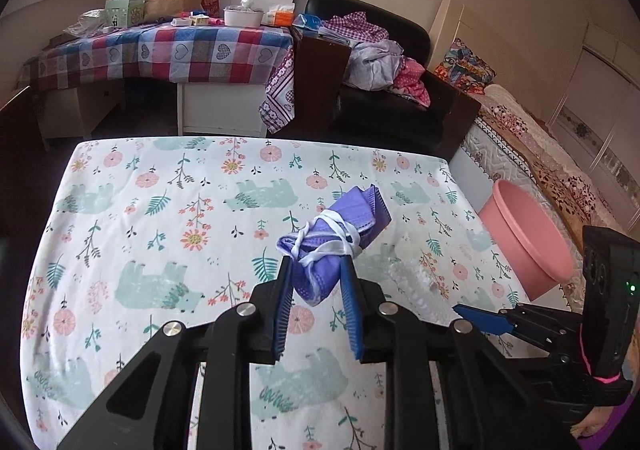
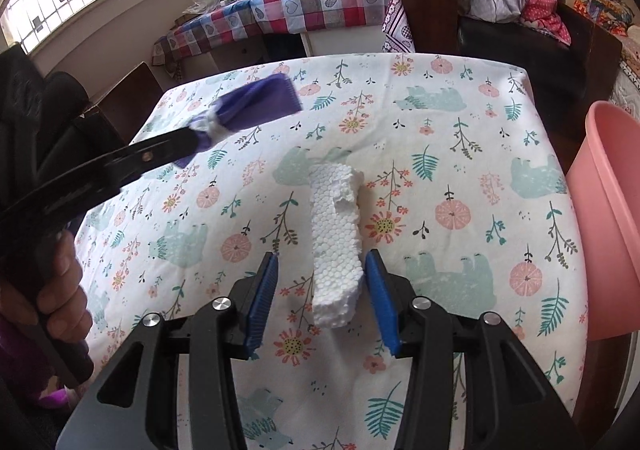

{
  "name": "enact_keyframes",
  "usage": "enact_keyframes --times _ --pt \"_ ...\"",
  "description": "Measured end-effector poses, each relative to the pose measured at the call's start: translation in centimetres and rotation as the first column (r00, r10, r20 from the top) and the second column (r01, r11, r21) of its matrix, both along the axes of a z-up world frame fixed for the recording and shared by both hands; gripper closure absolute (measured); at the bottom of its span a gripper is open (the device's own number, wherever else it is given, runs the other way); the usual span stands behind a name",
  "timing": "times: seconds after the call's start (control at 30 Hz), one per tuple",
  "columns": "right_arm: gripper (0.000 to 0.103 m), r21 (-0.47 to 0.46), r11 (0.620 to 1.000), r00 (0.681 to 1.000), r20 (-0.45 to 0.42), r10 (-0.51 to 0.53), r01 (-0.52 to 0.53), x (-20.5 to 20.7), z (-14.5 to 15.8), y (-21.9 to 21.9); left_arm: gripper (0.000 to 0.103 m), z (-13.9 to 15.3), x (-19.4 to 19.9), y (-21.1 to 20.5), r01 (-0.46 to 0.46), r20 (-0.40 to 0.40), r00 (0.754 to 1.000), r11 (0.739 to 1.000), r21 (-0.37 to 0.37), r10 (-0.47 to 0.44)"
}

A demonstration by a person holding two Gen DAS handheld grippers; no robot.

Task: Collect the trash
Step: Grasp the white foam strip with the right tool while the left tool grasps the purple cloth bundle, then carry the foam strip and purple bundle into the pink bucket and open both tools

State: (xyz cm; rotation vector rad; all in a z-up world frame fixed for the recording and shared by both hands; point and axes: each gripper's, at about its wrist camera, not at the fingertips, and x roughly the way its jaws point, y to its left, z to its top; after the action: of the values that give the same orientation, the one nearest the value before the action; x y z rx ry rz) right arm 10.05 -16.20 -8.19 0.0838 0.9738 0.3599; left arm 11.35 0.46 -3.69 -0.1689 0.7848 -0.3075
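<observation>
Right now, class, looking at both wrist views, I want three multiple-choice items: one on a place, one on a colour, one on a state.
1. Where is the pink bin?
A. beside the table's right edge
B. on the table
C. on the sofa

2. What colour is the mask?
A. green
B. purple
C. yellow

3. How do the right tongs stand around the foam piece?
A. clamped on it
B. open around it
C. far away

Answers: 1 A, it stands off the cloth; 2 B, held in the left tongs; 3 B, gaps show at both pads.
</observation>
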Motion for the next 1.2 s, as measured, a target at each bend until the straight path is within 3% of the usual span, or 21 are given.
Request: enact_keyframes --times 0.17,0.23,0.47,0.73,1.2 --pt "0.061 -0.018 1.000 1.000 0.007 -0.003 0.003 -1.2 -0.1 0.0 0.081 0.7 -2.4 0.7 -0.012 0.005 1.000 1.000 -0.007 0.012" --pt "0.075 -0.035 0.999 1.000 0.018 -0.007 0.008 -1.9 -0.1 0.0 0.081 0.9 -3.1 0.7 -0.009 0.010 1.000 1.000 -0.006 0.010" --pt "0.076 -0.022 0.999 0.999 0.032 -0.023 0.023 -3.1 0.2 -0.9 0.081 1.3 -4.9 0.5 -0.008 0.021 1.000 1.000 -0.001 0.008" --pt "0.076 0.007 0.999 0.995 0.095 -0.034 0.034 -4.9 2.6 -1.7 0.081 2.2 -6.2 -0.6 -0.004 0.059 0.998 1.000 0.031 0.002" --pt "0.076 0.032 0.991 0.976 0.171 -0.135 0.131 -8.0 5.0 -6.3 0.081 3.5 -7.2 -5.5 0.069 0.106 0.992 0.995 0.066 -0.076"
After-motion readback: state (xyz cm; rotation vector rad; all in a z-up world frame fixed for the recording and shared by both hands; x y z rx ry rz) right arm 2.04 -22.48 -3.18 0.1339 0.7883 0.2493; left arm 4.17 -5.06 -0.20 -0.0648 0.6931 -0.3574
